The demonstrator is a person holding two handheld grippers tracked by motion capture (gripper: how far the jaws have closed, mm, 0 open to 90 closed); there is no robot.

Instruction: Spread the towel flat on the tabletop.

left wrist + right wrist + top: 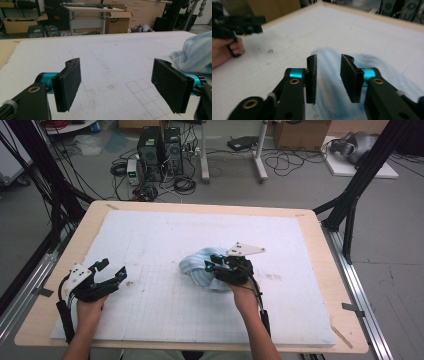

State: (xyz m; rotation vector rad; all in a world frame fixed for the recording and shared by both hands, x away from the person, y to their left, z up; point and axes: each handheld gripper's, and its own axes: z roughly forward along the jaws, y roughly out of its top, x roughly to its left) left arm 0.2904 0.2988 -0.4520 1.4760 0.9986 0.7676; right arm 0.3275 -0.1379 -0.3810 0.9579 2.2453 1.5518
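Your right hand-held gripper (209, 264) sits over the near right edge of the crumpled light blue cloth (197, 267), which lies near the middle of the white foam mat (280, 245) on the desk (320, 270). Its jaws stand partly apart; the right gripper view is blurred, but the cloth (362, 62) appears just beyond them, not pinched. Your left hand-held gripper (112, 270) rests at the mat's left, well apart from the cloth, jaws spread wide with bare mat between them. Cloth edge shows at far right in the left gripper view (197, 53).
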